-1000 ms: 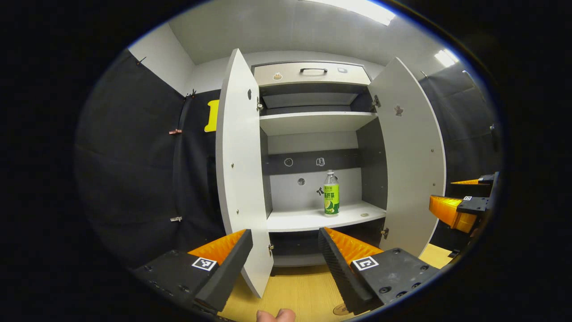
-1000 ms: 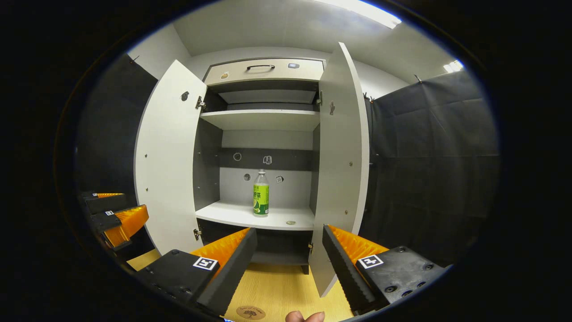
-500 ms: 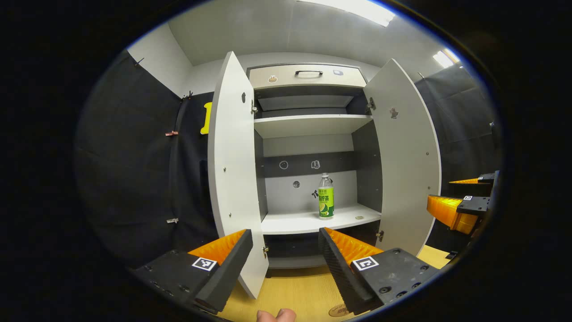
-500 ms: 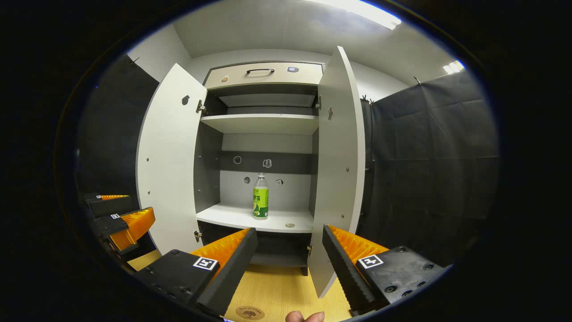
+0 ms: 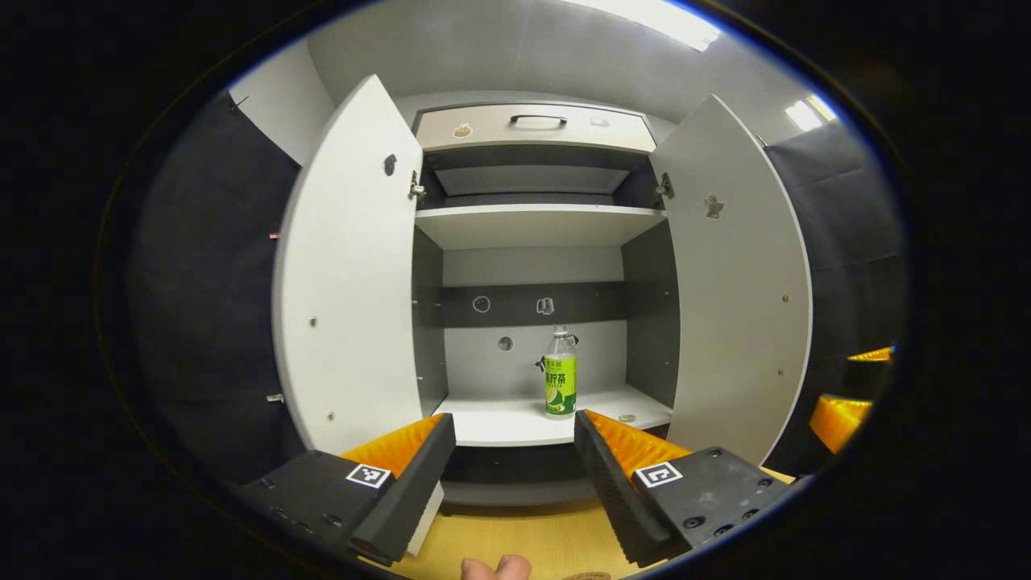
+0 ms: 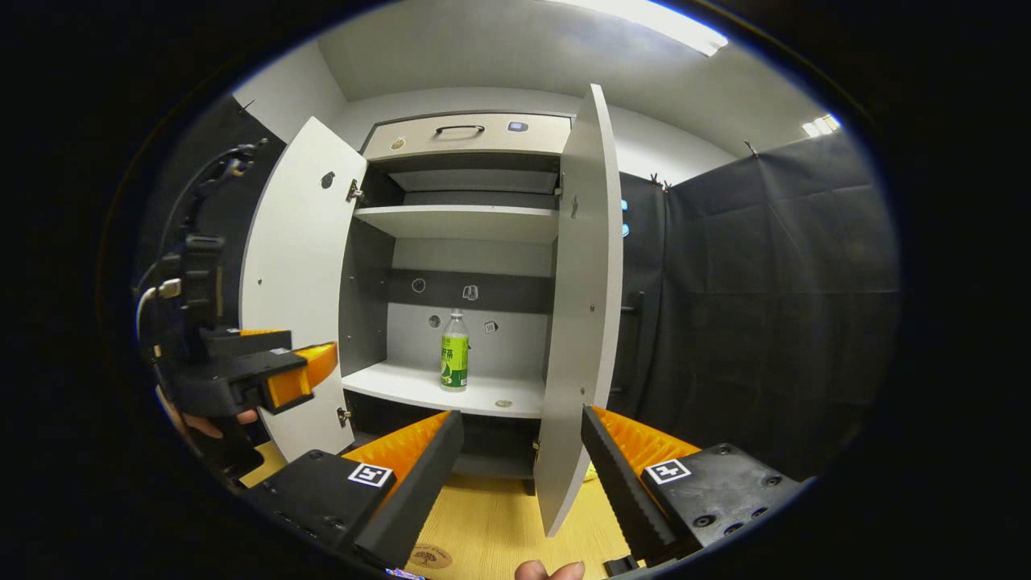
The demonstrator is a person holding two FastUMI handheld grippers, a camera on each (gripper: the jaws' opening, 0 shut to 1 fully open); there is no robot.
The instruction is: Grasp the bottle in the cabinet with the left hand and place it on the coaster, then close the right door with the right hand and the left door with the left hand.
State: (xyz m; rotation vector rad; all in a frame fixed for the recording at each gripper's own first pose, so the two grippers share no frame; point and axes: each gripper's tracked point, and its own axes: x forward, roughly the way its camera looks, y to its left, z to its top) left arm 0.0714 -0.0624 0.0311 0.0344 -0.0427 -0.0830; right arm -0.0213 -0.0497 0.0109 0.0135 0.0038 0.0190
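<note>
A clear bottle with a green label (image 5: 560, 382) (image 6: 454, 354) stands upright on the cabinet's lower shelf (image 5: 523, 423). Both white doors stand open: the left door (image 5: 350, 266) (image 6: 291, 266) and the right door (image 5: 737, 282) (image 6: 581, 306). My left gripper (image 5: 515, 439) is open, in front of the shelf and short of the bottle, and it is also seen at the left of the right gripper view (image 6: 310, 374). My right gripper (image 6: 522, 439) is open and empty, near the right door's edge. A round brown coaster (image 6: 428, 556) lies on the wooden table.
The cabinet has an empty upper shelf (image 5: 536, 221) and a drawer with a dark handle (image 5: 537, 121) on top. A wooden tabletop (image 6: 491, 524) runs beneath the cabinet. Black cloth walls flank both sides. A fingertip (image 5: 495, 568) shows at the bottom edge.
The left gripper has moved right and closer to the cabinet opening, so the bottle now sits between its fingers' line. The right gripper has shifted slightly right.
</note>
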